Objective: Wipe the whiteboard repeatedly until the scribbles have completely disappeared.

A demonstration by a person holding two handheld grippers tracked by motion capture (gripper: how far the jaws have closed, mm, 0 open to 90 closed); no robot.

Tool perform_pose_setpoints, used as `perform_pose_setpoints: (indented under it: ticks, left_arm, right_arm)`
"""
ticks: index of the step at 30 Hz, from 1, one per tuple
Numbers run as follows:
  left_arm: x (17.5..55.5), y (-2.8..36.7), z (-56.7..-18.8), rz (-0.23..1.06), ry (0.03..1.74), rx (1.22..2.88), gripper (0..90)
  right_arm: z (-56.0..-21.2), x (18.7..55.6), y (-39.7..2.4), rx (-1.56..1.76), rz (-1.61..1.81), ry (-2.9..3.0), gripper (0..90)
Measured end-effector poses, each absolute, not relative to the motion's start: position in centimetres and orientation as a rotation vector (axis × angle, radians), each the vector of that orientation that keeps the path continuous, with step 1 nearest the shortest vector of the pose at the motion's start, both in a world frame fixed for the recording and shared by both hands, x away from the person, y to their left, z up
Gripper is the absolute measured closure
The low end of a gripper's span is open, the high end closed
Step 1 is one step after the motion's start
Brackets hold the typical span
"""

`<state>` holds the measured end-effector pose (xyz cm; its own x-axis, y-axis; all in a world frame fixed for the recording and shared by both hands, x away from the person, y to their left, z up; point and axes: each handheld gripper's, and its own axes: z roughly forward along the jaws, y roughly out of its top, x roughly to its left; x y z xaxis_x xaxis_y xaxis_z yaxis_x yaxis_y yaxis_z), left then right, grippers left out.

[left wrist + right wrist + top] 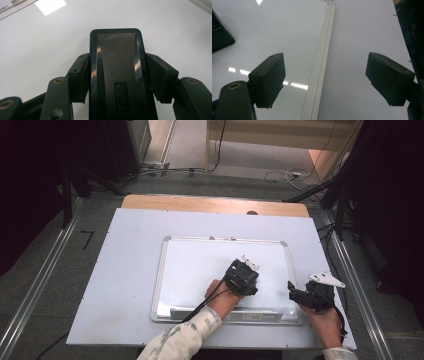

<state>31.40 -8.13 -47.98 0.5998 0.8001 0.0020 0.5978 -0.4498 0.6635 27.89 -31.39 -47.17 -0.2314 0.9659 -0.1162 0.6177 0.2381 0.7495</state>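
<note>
Left gripper view has the left gripper (pixel 120 77) clamped on a black eraser (pixel 117 72) pressed to the whiteboard (pixel 37 50), so wiping seems underway; next, sweep it sideways while the right gripper (pixel 325 80), wide and empty, straddles the board's frame.

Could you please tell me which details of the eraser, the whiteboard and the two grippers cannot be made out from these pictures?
- Black eraser, left gripper view: its wiping underside faces away, and the bottom edge cuts off its rear.
- Eraser in the high view: the left gripper covers it.
- Whiteboard tray label, high view: print too small to read.
- Right gripper: its jaws stand apart, and whether it touches the board's frame cannot be told.
</note>
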Motion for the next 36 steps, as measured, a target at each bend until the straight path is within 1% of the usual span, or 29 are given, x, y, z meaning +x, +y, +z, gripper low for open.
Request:
perform_pose_setpoints:
  ticks: [22,31,36]
  left_arm:
    - [31.8,-10.7,-48.0,0.416,1.083,2.204,41.3]
    - [31.8,-10.4,-48.0,0.406,1.053,2.225,41.3]
    - [31.5,-9.4,-47.9,0.396,1.038,2.24,41.3]
  right_arm:
    - [-47.1,27.9,-31.4,1.444,0.779,1.935,14.8]
    - [-47.2,27.8,-31.6,1.443,0.777,1.933,14.8]
    - [-47.2,27.8,-31.8,1.45,0.774,1.929,14.8]
